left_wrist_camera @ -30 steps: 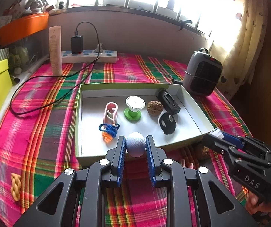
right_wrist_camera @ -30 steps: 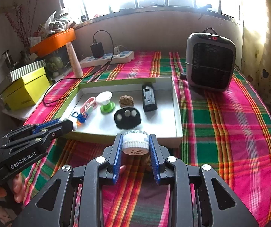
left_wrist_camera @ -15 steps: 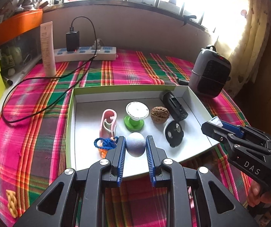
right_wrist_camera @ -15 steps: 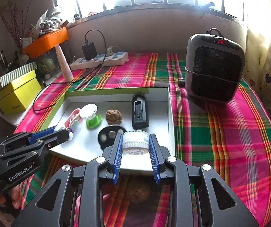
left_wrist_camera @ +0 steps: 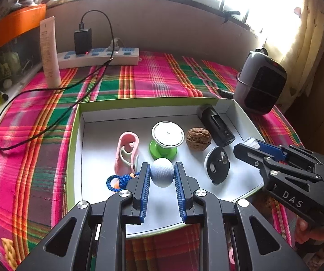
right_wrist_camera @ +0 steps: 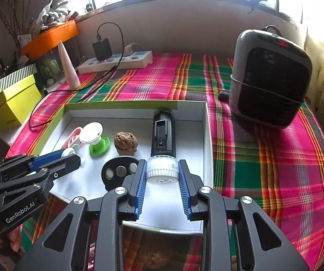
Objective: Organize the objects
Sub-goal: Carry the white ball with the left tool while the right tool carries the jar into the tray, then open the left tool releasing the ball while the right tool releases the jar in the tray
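Both claws have advanced over the tray (left_wrist_camera: 76, 149) (release looks near): left gripper (left_wrist_camera: 162, 177) clamped on grey ball (left_wrist_camera: 162, 175), right gripper (right_wrist_camera: 162, 176) on white jar (right_wrist_camera: 162, 172).

Both grippers now sit further forward over the white tray (left_wrist_camera: 77, 149). The left gripper (left_wrist_camera: 162, 176), with its grey ball (left_wrist_camera: 162, 172), is above the tray floor instead of its near rim. The right gripper (right_wrist_camera: 162, 176), carrying the white jar (right_wrist_camera: 162, 172), likewise.

Pink-green plaid tablecloth (left_wrist_camera: 162, 79), white tray (left_wrist_camera: 98, 135) green-rimmed, yellow box (right_wrist_camera: 15, 103)
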`<state>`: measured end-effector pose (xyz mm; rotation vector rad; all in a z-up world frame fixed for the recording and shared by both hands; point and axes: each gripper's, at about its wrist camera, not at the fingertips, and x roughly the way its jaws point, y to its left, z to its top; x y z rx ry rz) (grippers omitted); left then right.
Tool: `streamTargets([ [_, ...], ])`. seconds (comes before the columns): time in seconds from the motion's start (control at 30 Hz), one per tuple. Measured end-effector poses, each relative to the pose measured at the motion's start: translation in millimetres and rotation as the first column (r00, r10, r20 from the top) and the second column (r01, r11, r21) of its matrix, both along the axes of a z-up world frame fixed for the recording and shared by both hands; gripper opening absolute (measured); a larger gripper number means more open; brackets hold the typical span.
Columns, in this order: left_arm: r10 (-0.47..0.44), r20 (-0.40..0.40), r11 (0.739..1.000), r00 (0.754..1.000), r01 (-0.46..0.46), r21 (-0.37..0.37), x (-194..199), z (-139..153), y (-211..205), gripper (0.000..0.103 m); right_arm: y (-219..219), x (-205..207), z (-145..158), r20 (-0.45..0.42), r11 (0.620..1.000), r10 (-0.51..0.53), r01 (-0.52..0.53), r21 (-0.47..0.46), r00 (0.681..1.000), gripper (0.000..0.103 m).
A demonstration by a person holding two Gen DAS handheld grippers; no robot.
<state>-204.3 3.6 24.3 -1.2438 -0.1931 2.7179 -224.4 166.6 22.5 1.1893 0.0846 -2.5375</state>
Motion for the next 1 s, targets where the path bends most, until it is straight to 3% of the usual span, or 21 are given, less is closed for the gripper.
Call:
streamTargets([
  [1.0,0.006,0.008,0.998,1.0,-0.006,-0.059,-16,-11,5,0.02,-11,-17,-12,-0.015,0.998,0.025,-0.024,0.053,1.0,0.029],
])
